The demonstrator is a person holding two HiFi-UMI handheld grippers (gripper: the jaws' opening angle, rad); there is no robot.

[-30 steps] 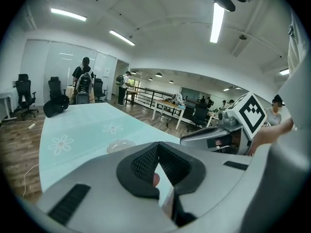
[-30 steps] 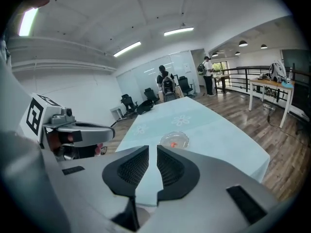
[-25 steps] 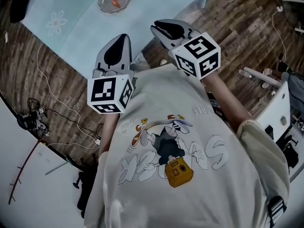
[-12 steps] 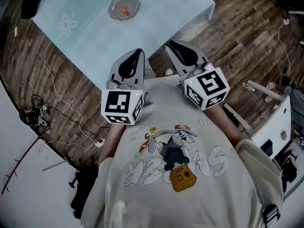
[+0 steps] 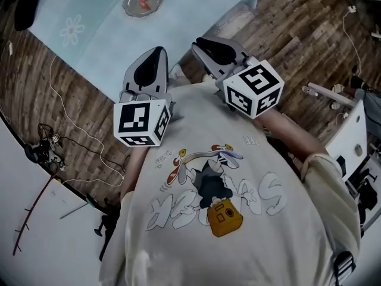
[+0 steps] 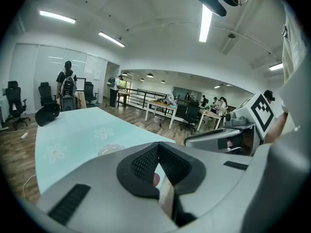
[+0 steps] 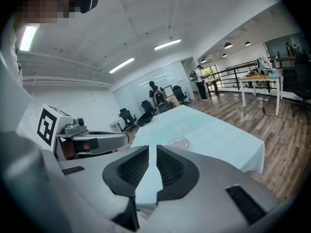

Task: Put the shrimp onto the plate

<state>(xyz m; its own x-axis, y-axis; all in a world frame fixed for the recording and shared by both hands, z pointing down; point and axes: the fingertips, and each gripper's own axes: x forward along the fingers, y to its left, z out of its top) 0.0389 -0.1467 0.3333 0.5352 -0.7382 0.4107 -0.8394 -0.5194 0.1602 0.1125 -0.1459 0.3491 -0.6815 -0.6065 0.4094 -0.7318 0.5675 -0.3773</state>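
Small orange shrimp [image 5: 144, 3] is noted in the clear glass plate [image 5: 127, 3], back from the pale blue surface's [image 5: 196, 11] near edge; left gripper [image 5: 159, 50] and right gripper [image 5: 198, 42] fingers are held clenched, empty, well apart from it, so the shrimp could be knocked out by a needless reach.

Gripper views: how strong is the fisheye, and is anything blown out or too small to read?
Left gripper view: heavy barrel bend, black corners, ceiling strip light blown to white. Right gripper view: same bend, a mosaic patch top left, table evenly lit. Head view: even light, no hard shadows; the plate is tiny near the top edge, the shrimp an orange speck.
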